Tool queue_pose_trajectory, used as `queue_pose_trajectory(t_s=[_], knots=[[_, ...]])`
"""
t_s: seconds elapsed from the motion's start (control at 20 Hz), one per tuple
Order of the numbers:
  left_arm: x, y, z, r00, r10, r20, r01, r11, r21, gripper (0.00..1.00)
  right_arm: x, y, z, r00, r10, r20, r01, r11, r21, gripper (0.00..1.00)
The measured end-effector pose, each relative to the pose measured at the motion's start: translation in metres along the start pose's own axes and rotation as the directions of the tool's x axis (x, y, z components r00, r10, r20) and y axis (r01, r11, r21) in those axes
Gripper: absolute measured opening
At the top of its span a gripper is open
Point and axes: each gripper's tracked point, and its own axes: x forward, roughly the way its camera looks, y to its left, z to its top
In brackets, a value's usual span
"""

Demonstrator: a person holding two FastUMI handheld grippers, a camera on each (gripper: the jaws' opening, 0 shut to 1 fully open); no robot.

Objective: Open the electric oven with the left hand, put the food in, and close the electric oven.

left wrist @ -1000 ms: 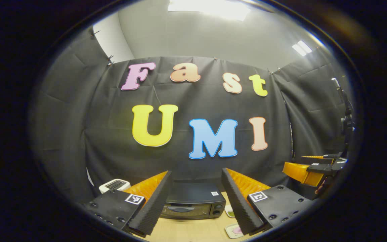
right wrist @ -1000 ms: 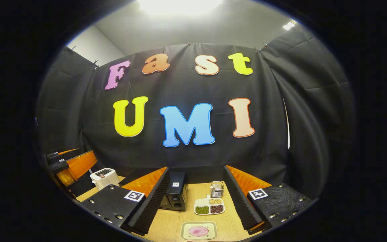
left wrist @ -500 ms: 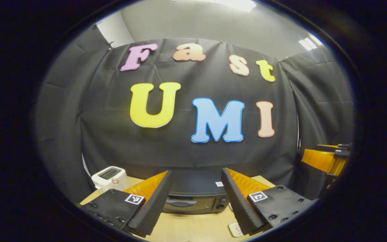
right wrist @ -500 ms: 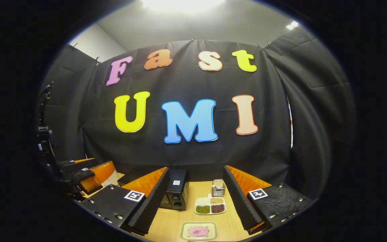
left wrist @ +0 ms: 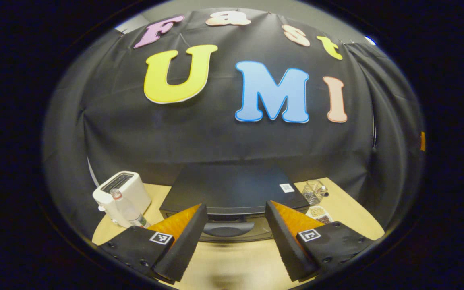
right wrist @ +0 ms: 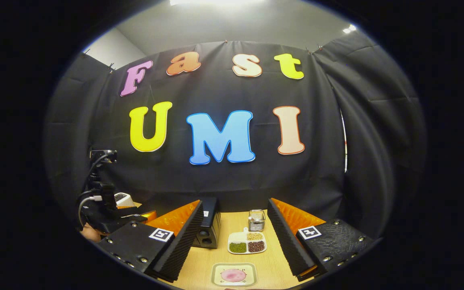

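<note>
The black electric oven stands with its door closed, straight ahead in the left gripper view. Its curved door handle lies just beyond my left gripper, which is open with nothing between its fingers. In the right gripper view the oven shows end-on at the left. There the food, a pink round piece on a small pale plate, sits on the wooden table below my right gripper, which is open and holds nothing. The left gripper with its hand shows at the far left of that view.
A white toaster and a small bottle stand left of the oven. Right of the oven are a glass jar and a divided dish of beans. Black cloth walls close the table's back and sides.
My left gripper has moved forward and down to the oven, whose handle now sits close ahead of its fingers. The right gripper has barely shifted.
</note>
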Motion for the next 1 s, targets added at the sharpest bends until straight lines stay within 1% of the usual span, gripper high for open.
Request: queue_pose_trajectory(t_s=[0.05,0.1,0.15,0.3,0.45,0.5,0.55,0.6,0.65,0.75,0.85,0.9,1.0], knots=[[0.011,0.002,-0.009,1.000,0.001,-0.020,-0.001,1.000,0.001,0.97,0.002,-0.001,-0.002,1.000,-0.008,-0.006,0.008,1.000,-0.004,0.97],[0.021,0.003,-0.017,0.999,0.002,-0.039,-0.002,1.000,0.000,1.00,0.003,-0.003,-0.005,1.000,-0.015,-0.012,0.015,1.000,-0.008,0.97],[0.031,0.004,-0.024,0.998,-0.001,-0.057,0.001,1.000,-0.005,0.97,0.004,-0.005,-0.006,1.000,-0.022,-0.019,0.022,1.000,-0.012,0.97],[0.054,0.007,-0.041,0.996,0.005,-0.092,-0.006,1.000,-0.005,1.00,0.008,-0.010,-0.011,0.998,-0.045,-0.034,0.044,0.999,-0.021,0.97],[0.068,0.014,-0.056,0.993,0.032,-0.112,-0.028,0.999,0.036,1.00,0.010,-0.015,-0.008,0.997,-0.069,-0.024,0.069,0.998,-0.014,0.97],[0.070,0.014,-0.060,0.992,0.034,-0.121,-0.030,0.999,0.039,1.00,0.010,-0.016,-0.008,0.997,-0.073,-0.024,0.072,0.997,-0.012,0.97],[0.071,0.015,-0.059,0.993,0.034,-0.112,-0.030,0.999,0.039,0.97,0.011,-0.017,-0.008,0.997,-0.078,-0.025,0.078,0.997,-0.014,0.97],[0.072,0.014,-0.059,0.993,0.035,-0.111,-0.031,0.999,0.034,0.97,0.011,-0.019,-0.010,0.996,-0.080,-0.025,0.080,0.997,-0.015,0.97],[0.071,0.014,-0.060,0.994,0.034,-0.106,-0.030,0.999,0.038,1.00,0.012,-0.019,-0.009,0.996,-0.081,-0.026,0.081,0.997,-0.014,0.97],[0.071,0.015,-0.061,0.994,0.029,-0.102,-0.026,0.999,0.032,1.00,0.012,-0.017,-0.012,0.997,-0.076,-0.030,0.076,0.997,-0.003,0.97],[0.065,0.015,-0.064,0.993,0.026,-0.111,-0.024,0.999,0.024,0.98,0.013,-0.014,-0.014,0.997,-0.068,-0.033,0.068,0.998,0.002,0.97],[0.062,0.015,-0.067,0.993,0.026,-0.114,-0.023,0.999,0.027,1.00,0.012,-0.012,-0.014,0.997,-0.064,-0.032,0.064,0.998,0.004,0.97],[0.052,0.013,-0.073,0.992,0.028,-0.122,-0.026,0.999,0.023,1.00,0.011,-0.009,-0.015,0.998,-0.051,-0.033,0.052,0.999,0.011,0.97]])
